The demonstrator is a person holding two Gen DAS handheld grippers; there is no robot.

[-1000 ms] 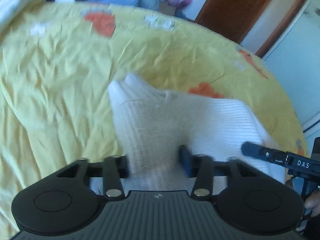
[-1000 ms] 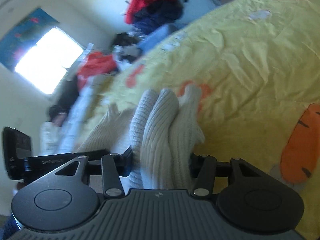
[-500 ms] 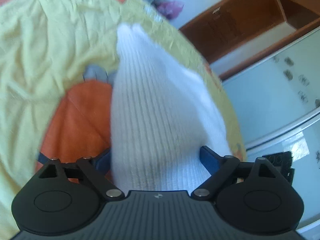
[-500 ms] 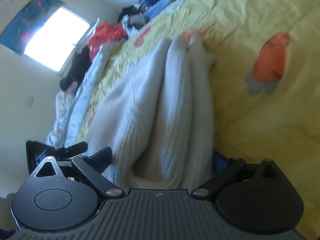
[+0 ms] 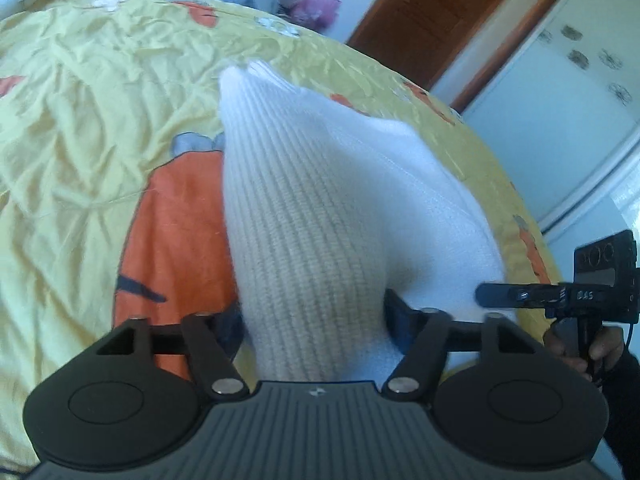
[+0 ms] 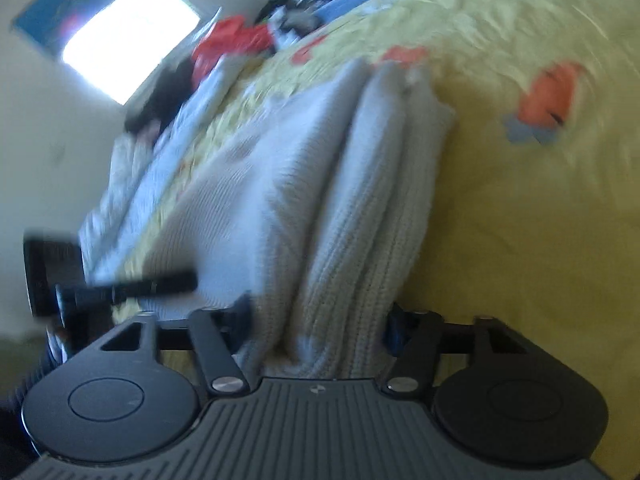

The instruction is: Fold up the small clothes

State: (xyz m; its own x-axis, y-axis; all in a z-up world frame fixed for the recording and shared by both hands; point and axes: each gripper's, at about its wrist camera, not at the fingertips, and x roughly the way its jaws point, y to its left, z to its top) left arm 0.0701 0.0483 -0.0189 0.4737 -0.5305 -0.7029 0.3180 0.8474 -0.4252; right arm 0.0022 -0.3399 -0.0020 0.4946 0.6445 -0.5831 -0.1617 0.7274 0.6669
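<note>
A white ribbed knit sweater (image 5: 320, 200) lies on the yellow bedspread (image 5: 80, 140), folded lengthwise into a long strip. My left gripper (image 5: 314, 320) straddles its near end. The jaws are closing, the cloth fills the gap, and the pads do not pinch it. In the right wrist view the sweater (image 6: 300, 200) shows several stacked folds. My right gripper (image 6: 320, 316) straddles that edge the same way, its jaws closing around loose cloth. A finger of the right gripper (image 5: 504, 294) shows at the left view's right edge.
Orange carrot prints (image 5: 176, 240) mark the bedspread. Piled clothes (image 6: 236, 40) lie at the far end of the bed below a bright window (image 6: 128, 36). A brown door (image 5: 420, 12) and a white wardrobe (image 5: 560, 100) stand beyond the bed. A person's hand (image 5: 600, 344) holds the right gripper.
Both grippers held the sweater pinched narrow a second ago. The jaws then spread wide and have since narrowed a little. Both hands slid across the bed, and the sweater now lies flatter.
</note>
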